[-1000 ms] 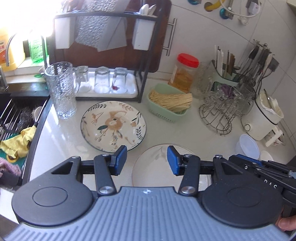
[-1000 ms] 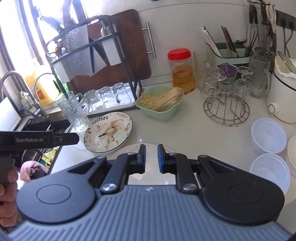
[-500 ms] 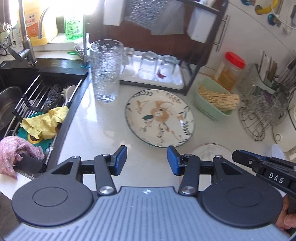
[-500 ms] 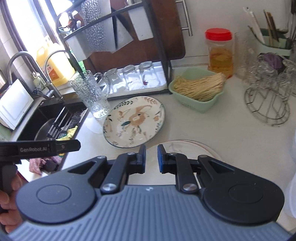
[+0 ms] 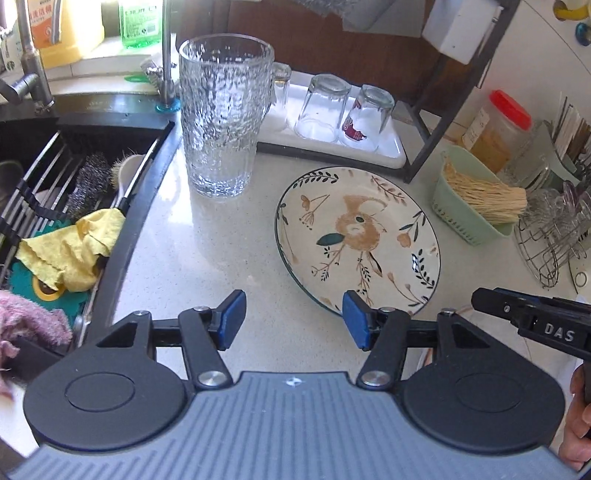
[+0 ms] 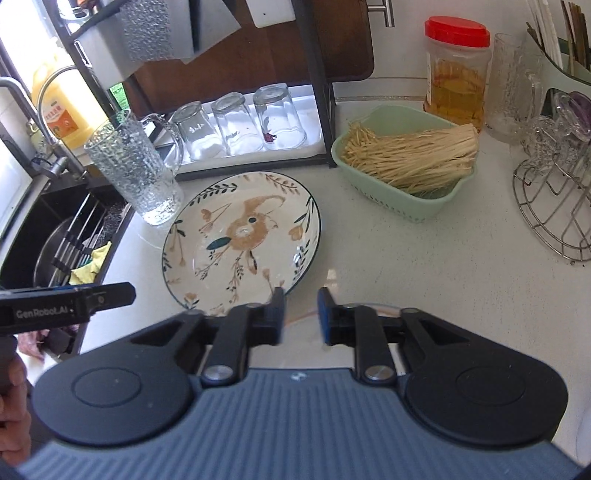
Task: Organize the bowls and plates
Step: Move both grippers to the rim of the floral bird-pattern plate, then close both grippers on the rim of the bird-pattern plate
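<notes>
Sink [image 5: 48, 155] in left view only, jar lid [image 6: 457, 32] clearer in right view

Bright daylight falls on a pale stone counter [image 5: 207, 258] beside a dark sink [image 5: 33, 122] (white tiled wall [image 6: 406, 66] behind).

Bright daylight from approx 10–11 o'clock, blown-out window glare; countertop [image 5: 221, 258] sheen; fisheye bending at edges; slight motion blur on the right gripper [image 6: 301, 314].

One painted plate [image 6: 242, 236], three upturned glasses [image 6: 238, 123], perhaps more
</notes>
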The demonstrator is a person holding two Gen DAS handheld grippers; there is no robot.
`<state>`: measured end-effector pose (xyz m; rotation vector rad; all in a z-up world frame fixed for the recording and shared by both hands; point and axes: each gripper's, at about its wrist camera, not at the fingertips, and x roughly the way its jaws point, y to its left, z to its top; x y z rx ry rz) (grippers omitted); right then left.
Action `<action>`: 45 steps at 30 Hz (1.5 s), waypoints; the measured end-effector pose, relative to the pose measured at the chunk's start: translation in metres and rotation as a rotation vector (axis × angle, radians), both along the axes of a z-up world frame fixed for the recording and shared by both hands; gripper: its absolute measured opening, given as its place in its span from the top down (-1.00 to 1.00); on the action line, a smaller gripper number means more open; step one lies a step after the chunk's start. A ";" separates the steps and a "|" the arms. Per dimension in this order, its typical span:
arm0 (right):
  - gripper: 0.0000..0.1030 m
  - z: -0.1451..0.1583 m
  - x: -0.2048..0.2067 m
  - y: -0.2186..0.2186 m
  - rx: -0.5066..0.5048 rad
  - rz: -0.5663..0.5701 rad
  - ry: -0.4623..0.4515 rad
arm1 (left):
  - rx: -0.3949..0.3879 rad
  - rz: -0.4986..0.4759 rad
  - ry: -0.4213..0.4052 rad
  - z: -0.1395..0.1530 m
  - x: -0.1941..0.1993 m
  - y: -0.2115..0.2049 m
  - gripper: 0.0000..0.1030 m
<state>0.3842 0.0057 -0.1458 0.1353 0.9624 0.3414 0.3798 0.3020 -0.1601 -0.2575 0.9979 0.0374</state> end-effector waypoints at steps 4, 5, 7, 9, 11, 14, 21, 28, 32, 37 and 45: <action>0.04 -0.014 0.015 -0.001 0.013 -0.007 -0.013 | -0.012 0.010 0.006 -0.022 0.016 0.003 -0.29; 0.04 -0.019 0.020 -0.001 0.019 -0.012 -0.010 | -0.031 0.012 -0.001 -0.026 0.019 0.005 -0.29; 0.04 -0.026 0.028 0.000 0.038 -0.012 -0.006 | -0.062 0.019 -0.009 -0.032 0.027 0.010 -0.29; 0.05 -0.032 0.037 0.003 0.042 -0.013 -0.016 | -0.079 0.023 -0.013 -0.038 0.034 0.013 -0.28; 0.05 -0.038 0.045 0.005 0.045 -0.022 -0.027 | -0.090 0.026 -0.023 -0.042 0.040 0.017 -0.28; 0.05 -0.046 0.059 0.008 0.061 -0.043 -0.017 | -0.083 0.014 -0.021 -0.048 0.052 0.019 -0.17; 0.42 -0.055 0.073 0.010 0.068 -0.074 -0.023 | -0.101 0.001 -0.011 -0.063 0.068 0.021 0.18; 0.75 -0.066 0.083 0.010 0.110 -0.059 0.027 | -0.031 -0.040 -0.039 -0.068 0.077 0.012 0.44; 0.75 -0.069 0.084 0.012 0.121 -0.058 0.020 | -0.033 -0.042 -0.050 -0.068 0.082 0.011 0.47; 0.75 -0.071 0.085 0.004 0.229 -0.070 0.080 | -0.010 -0.041 -0.031 -0.062 0.086 0.014 0.47; 0.75 -0.047 0.077 0.006 0.206 -0.046 0.051 | -0.036 -0.043 -0.029 -0.047 0.080 0.017 0.47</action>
